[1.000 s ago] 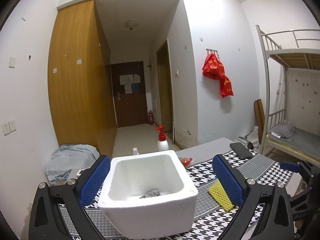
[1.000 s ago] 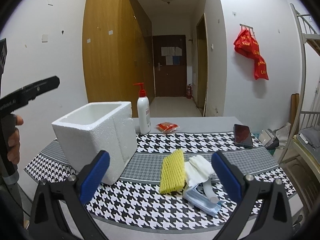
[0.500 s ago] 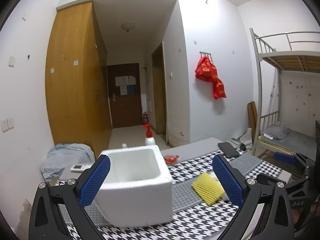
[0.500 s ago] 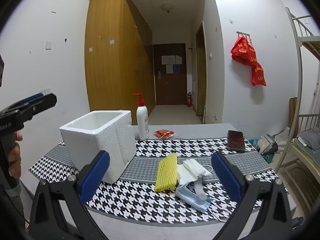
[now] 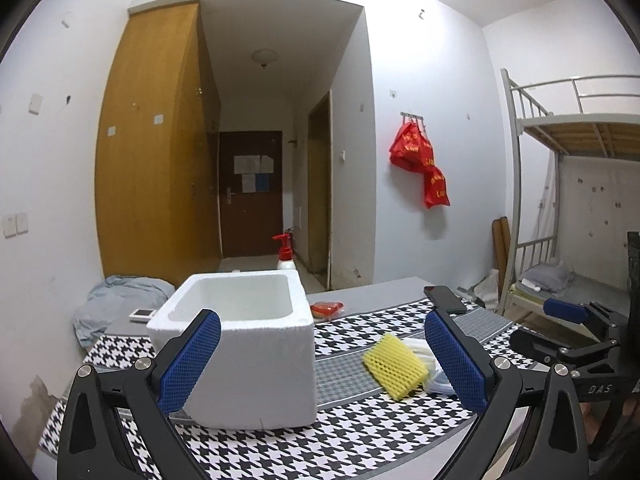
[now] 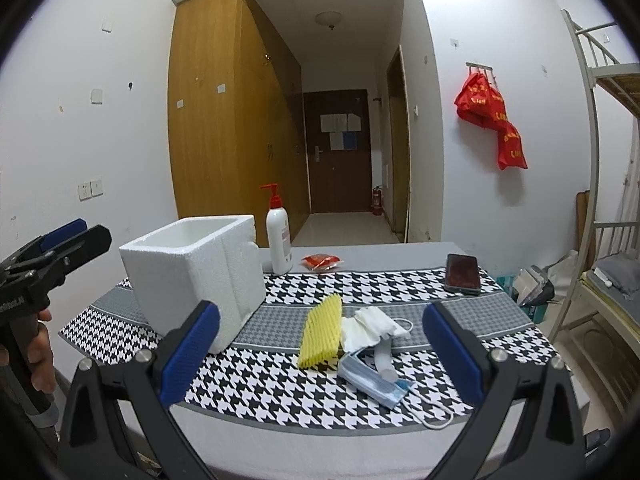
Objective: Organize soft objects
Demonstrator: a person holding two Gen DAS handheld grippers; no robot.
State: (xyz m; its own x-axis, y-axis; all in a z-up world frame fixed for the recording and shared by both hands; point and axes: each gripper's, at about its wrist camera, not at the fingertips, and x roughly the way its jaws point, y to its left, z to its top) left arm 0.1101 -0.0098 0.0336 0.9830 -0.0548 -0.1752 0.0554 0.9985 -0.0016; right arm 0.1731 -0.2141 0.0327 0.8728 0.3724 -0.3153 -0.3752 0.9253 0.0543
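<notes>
- Lying on the checked cloth (image 6: pixel 256 376), at 12 o'clock from the right gripper (image 6: pixel 320 354), is one yellow foam net sleeve (image 6: pixel 321 330), ribbed and flattened.
- Touching its 3 o'clock side are a white cloth (image 6: pixel 370 322) and one blue face mask (image 6: pixel 374 380), whose ear loop reaches the table's near edge.
- Both grippers hold nothing, fingers spread wide; the left gripper (image 5: pixel 318 360) frames one white foam box (image 5: pixel 244 344), open-topped.
- Bare cloth separates box and sleeve.
- Farther back stand one pump bottle (image 6: pixel 279 240), one red packet (image 6: pixel 321 261) and one phone (image 6: pixel 462 273) at 1 o'clock.
</notes>
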